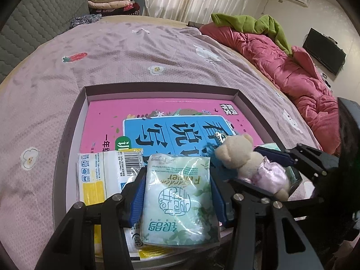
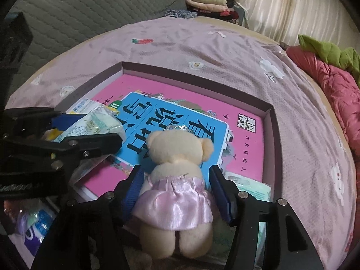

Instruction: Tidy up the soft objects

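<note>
The left gripper (image 1: 177,193) is clamped on a green tissue pack (image 1: 180,200) above the near edge of a shallow box (image 1: 157,89) on the bed. The right gripper (image 2: 177,191) clamps a teddy bear (image 2: 177,157). A pink book (image 2: 245,157) lies partly hidden beneath.

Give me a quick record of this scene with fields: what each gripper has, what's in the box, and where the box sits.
left gripper: jaws closed on the green tissue pack
right gripper: jaws either side of the teddy bear at its pink skirt; contact cannot be confirmed
box: shallow open tray on the pink bedsheet
box contents: pink book lying flat, white wipes pack at the near left, another green pack at the near right
background: red quilt, folded clothes
</note>
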